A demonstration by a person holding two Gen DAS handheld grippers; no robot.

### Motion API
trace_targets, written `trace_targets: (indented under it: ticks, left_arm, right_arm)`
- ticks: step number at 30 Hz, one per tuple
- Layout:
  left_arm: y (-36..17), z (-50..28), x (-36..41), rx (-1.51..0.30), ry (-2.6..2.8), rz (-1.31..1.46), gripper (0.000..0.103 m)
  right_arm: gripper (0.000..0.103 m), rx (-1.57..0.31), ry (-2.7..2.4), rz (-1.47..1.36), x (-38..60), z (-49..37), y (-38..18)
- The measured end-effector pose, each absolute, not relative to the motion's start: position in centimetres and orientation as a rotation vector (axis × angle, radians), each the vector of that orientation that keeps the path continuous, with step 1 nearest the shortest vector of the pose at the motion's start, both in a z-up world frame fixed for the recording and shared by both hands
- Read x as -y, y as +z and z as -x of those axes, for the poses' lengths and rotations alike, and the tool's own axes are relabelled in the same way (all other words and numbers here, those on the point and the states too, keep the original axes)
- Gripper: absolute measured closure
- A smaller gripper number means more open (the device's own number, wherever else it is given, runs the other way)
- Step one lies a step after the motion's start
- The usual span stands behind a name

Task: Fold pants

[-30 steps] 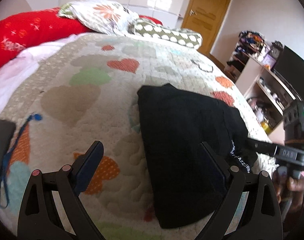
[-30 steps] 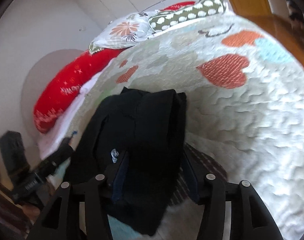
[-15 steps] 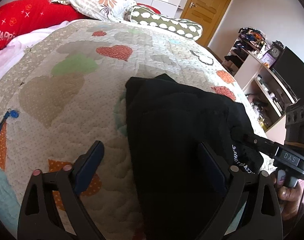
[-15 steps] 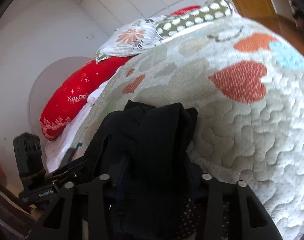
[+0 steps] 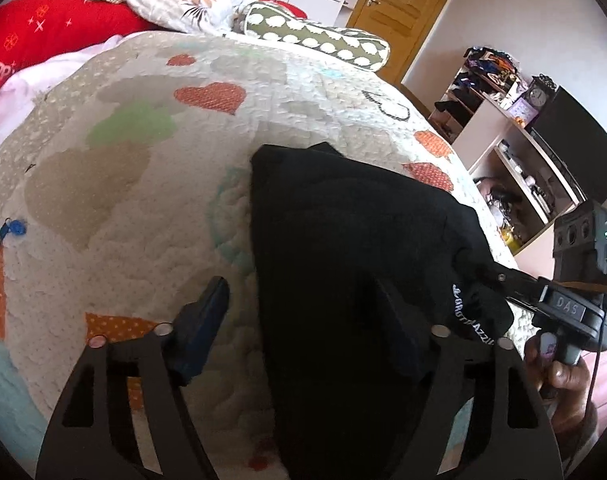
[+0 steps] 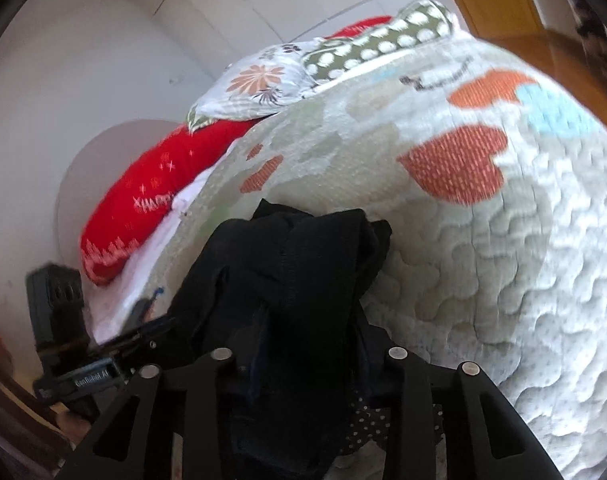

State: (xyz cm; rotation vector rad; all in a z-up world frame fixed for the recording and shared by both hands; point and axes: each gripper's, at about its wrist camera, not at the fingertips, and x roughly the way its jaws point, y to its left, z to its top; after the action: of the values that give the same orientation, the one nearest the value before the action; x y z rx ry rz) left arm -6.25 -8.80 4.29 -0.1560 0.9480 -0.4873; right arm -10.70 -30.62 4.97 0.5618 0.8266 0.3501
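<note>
Pants (image 5: 343, 248), black, soft knit and already doubled into a thick pad, lie on the quilted bedspread (image 5: 115, 184) with coloured heart patches, their near end toward the person and their far end pointing at the pillows. The left gripper (image 5: 299, 320) has just been narrowing its jaws, yet they stand wide: one blue pad rests over bare quilt, the other over the black cloth, so the pad's left edge runs between them and neither presses it. The right gripper (image 6: 303, 344) sits at the near right corner, by the white lettering on the waistband; its jaws have been closing and then easing apart a little, and a bunched thickness of cloth fills the gap between them. Whether its pads truly bite I cannot tell, since dark fabric hides them in both views.

To do this step well, I judge that both grippers should take the near edge through all layers at once, level with each other, before any lift. The left should slide under the edge rather than close on the top layer alone. Carried slowly toward the far end, the fold should land square; a loose inner layer could slip and leave a crooked pile.
</note>
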Motion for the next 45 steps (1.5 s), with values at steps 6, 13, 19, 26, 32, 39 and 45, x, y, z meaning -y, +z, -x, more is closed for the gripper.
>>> trace_targets:
  ticks: [6,13,19,26,32,39,45]
  left_arm:
    - [3.4,5.1,7.4,-1.002,-0.508,0.252,0.017]
    - [3.0,5.4,8.8,-0.996,-0.554,0.223,0.009]
    - [5.1,5.2,9.8,-0.957,-0.613,0.204,0.06]
    - [7.7,0.7,10.6,-0.869,-0.556,0.178,0.06]
    - [4.0,-2.6,10.9,-0.941,-0.359,0.101,0.025]
    - [5.7,0.3,9.7,-0.86,-0.305,0.023,0.024]
    - [7.1,2.0,11.5,-0.776,-0.279,-0.01,0.024]
  right_arm:
    - [0.044,-0.835,0.367,-0.583,30.7,10.5,4.5]
    - [0.052,-0.832,0.422,-0.511,28.9,10.0,4.5]
    - [0.066,-0.769,0.453,-0.5,29.1,9.3,7.3]
    - [0.066,-0.668,0.408,-0.451,29.3,5.2,11.0]
    - [0.05,-0.83,0.213,-0.294,29.7,0.3,6.3]
    - [0.049,-0.738,0.203,-0.375,32.7,3.4,8.9]
    - [0.053,-0.7,0.316,-0.306,29.3,3.1,12.1]
